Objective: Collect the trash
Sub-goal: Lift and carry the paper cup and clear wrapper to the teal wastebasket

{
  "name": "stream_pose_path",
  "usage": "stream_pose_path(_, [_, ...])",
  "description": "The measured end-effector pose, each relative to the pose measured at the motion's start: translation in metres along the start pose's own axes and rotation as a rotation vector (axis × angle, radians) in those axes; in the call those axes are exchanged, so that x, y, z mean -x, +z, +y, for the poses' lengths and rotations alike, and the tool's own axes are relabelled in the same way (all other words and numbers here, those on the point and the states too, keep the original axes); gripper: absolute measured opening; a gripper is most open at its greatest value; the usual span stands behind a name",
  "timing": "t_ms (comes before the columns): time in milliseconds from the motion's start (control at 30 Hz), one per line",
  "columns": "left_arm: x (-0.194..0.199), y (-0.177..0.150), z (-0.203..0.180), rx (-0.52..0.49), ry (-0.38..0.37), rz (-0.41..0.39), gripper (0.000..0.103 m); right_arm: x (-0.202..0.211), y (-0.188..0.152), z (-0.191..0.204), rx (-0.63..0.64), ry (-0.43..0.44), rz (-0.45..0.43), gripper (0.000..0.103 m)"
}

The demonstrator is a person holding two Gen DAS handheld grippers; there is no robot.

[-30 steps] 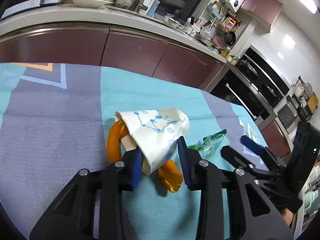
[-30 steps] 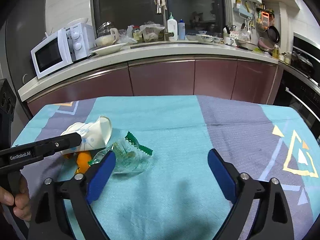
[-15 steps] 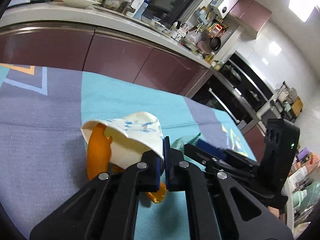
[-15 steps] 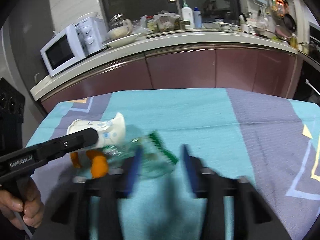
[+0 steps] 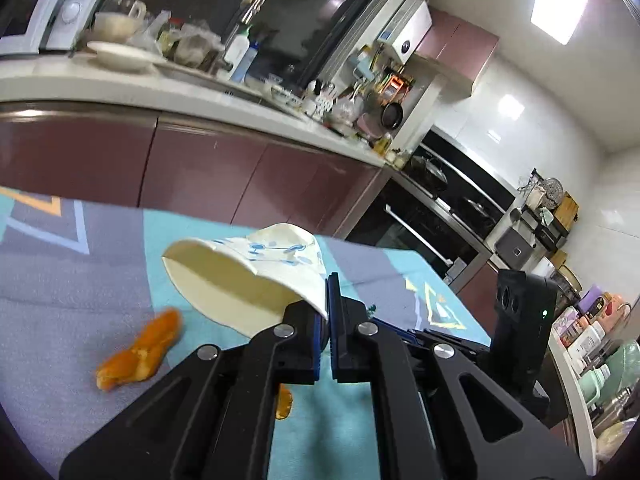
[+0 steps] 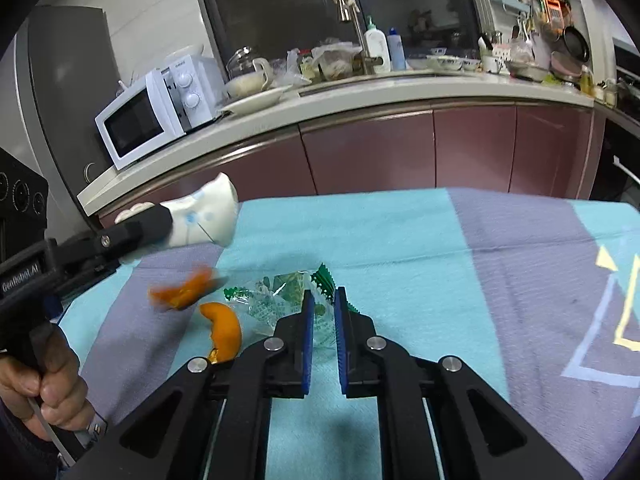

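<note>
Paper cup (image 5: 256,276) pinched in left fingers (image 5: 318,344); right fingers (image 6: 307,340) nearly closed on green wrapper (image 6: 288,296).

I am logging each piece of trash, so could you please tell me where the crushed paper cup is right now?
The paper cup is lifted off the table, pinched in the left gripper; the right wrist view shows it upper left, above the orange peels.

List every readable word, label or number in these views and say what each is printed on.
"GenRobot.AI": on the side of the left gripper body, seen in the right wrist view; its first letters sit at the frame edge.
Small brand mark on the microwave above its dials: too small to read.
Print on the clear green-edged wrapper: blurred, unreadable.
Bottle labels by the faucet: too small to read.
The paper cup carries only a blue dot pattern.
</note>
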State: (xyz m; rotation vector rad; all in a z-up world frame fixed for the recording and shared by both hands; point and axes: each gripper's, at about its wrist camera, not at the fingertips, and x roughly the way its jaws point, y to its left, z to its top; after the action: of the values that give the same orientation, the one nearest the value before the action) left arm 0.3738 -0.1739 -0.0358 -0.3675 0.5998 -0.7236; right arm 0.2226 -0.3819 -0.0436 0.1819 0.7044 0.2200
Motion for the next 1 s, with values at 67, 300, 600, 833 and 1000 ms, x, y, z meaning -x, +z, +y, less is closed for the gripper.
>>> stream_pose_path(67, [0.013, 0.005, -0.005, 0.002, -0.014, -0.019, 0.003, 0.008, 0.001, 0.001, 0.005, -0.003, -0.014, 0.008])
stream_pose_path(300, [0.078, 0.008, -0.034, -0.084, 0.024, -0.088, 0.003, 0.044, 0.006, 0.013, -0.001, 0.046, -0.086, 0.008])
stream_pose_path(600, [0.198, -0.003, -0.055, -0.179, 0.199, -0.2, 0.003, 0.084, 0.006, 0.067, 0.086, 0.115, -0.149, 0.008])
stream_pose_path(833, [0.292, -0.02, -0.053, -0.206, 0.396, -0.25, 0.003, 0.112, -0.001, 0.119, 0.16, 0.192, -0.188, 0.008])
stream_pose_path(1000, [0.355, -0.035, -0.042, -0.19, 0.519, -0.27, 0.003, 0.127, -0.007, 0.153, 0.2, 0.254, -0.205, 0.008])
